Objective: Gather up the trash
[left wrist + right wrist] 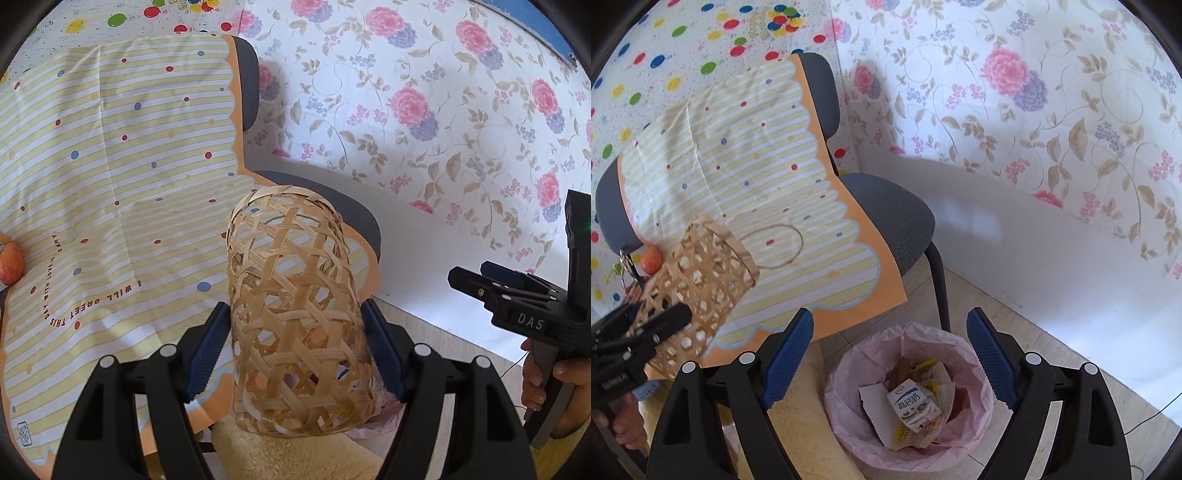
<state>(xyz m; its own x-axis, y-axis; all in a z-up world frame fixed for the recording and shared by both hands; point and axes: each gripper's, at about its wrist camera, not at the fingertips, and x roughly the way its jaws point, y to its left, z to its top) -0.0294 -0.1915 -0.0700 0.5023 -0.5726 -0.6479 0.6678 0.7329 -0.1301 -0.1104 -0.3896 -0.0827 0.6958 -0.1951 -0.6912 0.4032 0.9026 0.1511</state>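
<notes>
The left gripper (295, 354) holds a woven basket (295, 314) between its two blue pads — one pad on each side, pressing on the weave. The basket is long and round like a tube. In the left wrist view its long way runs straight out from the gripper, away from the camera. In the right wrist view it lies tilted (701, 291), with its open mouth turned up and to the right, toward the chair (890, 218). It is made of thin tan strips crossed over each other, with lots of little holes you can see through. A flat band goes round the mouth.

The right gripper (890, 358) is spread wide and holds nothing. Right under it, on the floor, sits the trash bin (975, 373) with a pink bag inside. In the bin are a white milk carton (912, 406), torn card and some yellow wrappers.

Just past the bin stands the grey chair. A striped yellow cloth (746, 177) with small dots and an orange edge hangs over its back and seat. A small orange-red round thing (652, 260) lies at the cloth's left edge — I cannot tell what it is.

Farthest away is a wall with pink and purple flowers (1015, 81).
</notes>
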